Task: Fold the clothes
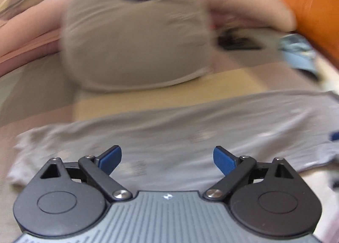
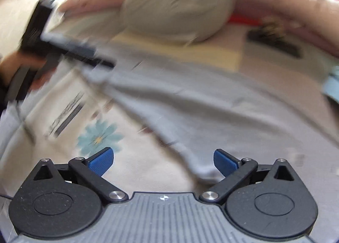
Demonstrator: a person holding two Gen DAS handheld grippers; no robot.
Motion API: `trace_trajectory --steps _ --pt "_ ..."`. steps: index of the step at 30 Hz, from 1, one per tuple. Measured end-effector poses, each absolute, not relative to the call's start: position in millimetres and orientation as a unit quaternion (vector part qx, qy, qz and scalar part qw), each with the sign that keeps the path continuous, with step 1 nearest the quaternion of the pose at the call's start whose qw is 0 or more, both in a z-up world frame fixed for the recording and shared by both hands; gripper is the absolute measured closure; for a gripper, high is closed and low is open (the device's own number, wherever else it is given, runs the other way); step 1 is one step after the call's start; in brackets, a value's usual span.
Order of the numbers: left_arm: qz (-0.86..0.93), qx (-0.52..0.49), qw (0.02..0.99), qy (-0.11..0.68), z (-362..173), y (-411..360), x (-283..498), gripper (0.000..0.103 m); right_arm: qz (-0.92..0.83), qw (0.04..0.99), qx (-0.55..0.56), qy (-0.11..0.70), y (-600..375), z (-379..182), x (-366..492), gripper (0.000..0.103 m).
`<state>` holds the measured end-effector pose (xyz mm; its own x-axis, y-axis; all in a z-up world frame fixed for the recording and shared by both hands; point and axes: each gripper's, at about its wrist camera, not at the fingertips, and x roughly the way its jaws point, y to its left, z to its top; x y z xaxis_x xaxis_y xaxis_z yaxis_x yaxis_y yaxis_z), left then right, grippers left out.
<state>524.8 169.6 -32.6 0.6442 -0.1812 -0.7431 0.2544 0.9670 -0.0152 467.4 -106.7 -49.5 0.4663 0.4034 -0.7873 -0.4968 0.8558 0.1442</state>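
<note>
Above the grey shirt (image 1: 190, 120), both hand-held grippers gape.

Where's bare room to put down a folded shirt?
A free patch: the yellow strip between the grey shirt and the person's torso. Also the flowered sheet left of the shirt. Far right is crowded with blue cloth.

Each gripper, left (image 1: 167, 158) and right (image 2: 163, 161), has a grey ribbed body with a small white mark at its front edge, two black rounded housings with circular insets, black link arms pinned by silver screws, and blue textured pads (image 1: 111, 159). The person wears a beige shirt (image 1: 135, 37).
</note>
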Motion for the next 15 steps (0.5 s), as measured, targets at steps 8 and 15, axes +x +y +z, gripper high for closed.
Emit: trace_trajectory --steps 8,15 --pt "-0.295 0.015 0.862 0.412 -25 59 539 0.010 0.231 0.860 -0.016 0.455 -152 -63 464 0.000" --pt "-0.359 -0.087 0.810 0.456 -46 12 560 0.010 0.228 0.872 -0.022 0.432 -154 -69 456 0.000"
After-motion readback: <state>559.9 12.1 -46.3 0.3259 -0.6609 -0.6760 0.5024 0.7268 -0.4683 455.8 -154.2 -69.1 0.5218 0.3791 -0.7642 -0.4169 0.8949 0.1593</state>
